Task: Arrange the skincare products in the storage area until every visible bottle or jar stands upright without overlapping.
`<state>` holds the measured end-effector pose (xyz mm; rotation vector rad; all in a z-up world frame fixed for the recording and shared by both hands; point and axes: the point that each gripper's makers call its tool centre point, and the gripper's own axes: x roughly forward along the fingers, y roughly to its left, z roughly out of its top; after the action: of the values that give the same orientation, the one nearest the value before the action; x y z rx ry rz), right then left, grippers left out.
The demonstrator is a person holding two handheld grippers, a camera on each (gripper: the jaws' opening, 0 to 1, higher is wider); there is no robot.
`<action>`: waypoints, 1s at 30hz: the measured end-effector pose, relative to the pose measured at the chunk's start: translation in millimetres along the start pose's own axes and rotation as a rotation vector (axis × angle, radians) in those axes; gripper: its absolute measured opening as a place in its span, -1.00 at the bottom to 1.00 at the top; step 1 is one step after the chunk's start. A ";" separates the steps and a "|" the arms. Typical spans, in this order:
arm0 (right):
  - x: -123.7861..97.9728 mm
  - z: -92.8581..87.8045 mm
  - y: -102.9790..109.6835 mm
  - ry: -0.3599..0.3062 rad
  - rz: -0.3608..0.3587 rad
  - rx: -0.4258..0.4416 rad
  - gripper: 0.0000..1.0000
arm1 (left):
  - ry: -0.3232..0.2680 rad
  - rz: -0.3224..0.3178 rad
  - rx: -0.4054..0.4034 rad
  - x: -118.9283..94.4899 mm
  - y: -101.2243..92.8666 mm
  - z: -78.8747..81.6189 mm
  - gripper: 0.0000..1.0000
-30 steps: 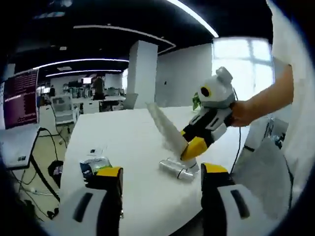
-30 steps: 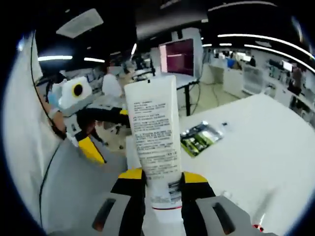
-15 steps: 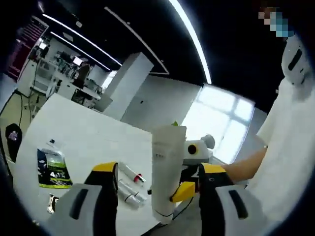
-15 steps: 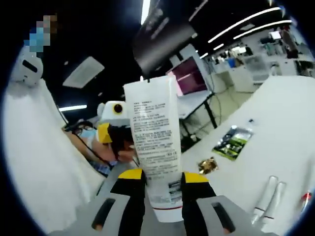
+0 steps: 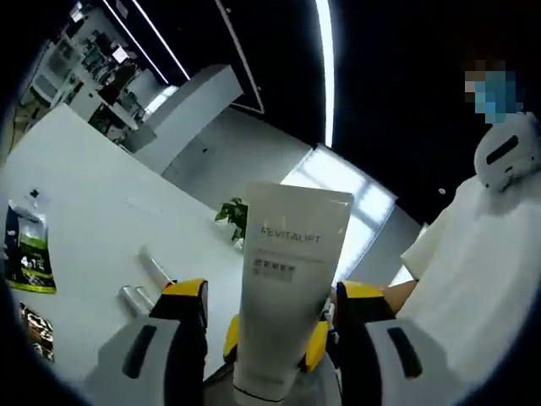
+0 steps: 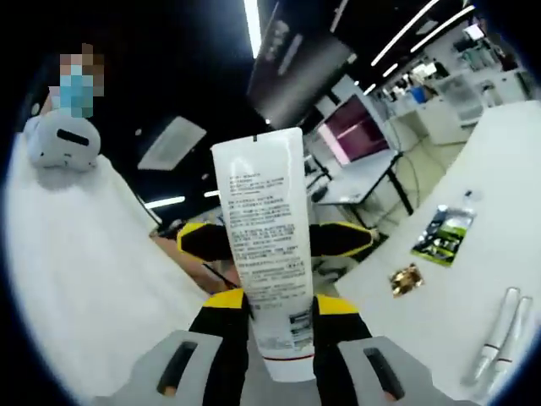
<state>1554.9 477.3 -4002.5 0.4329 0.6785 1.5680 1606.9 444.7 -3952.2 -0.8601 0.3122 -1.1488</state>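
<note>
Since a second ago the white tube (image 6: 264, 254) has been lifted off the table (image 5: 76, 211), clamped by the right gripper (image 6: 272, 320), between the left gripper's (image 5: 266, 306) open jaws, suggesting a handover.

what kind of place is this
Most likely an open-plan office or lab. The right gripper view shows a large screen on a stand, desks with cables, and strip lights on a dark ceiling; the left gripper view shows a long white table and a big window.
</note>
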 end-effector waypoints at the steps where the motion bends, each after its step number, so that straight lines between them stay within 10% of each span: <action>1: -0.2 -0.2 1.3 -0.002 0.009 0.014 -0.53 | 0.007 -0.017 -0.006 -0.3 -3.1 -1.3 -0.05; 9: 1.2 -3.6 7.2 -0.003 0.060 0.126 -0.48 | 0.024 -0.008 0.009 -3.8 -5.9 -2.8 -0.31; 18: 5.5 16.7 -7.1 -0.074 0.004 0.138 -0.35 | -0.067 0.204 0.079 -5.5 18.6 19.7 -0.35; 30: 35.0 14.2 -49.3 -0.009 -0.308 -0.002 -0.40 | -0.117 0.554 0.171 -25.2 60.2 30.2 -0.35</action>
<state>1597.3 514.8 -4027.9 0.3165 0.7012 1.2748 1655.5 488.8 -3981.6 -0.6309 0.3243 -0.5970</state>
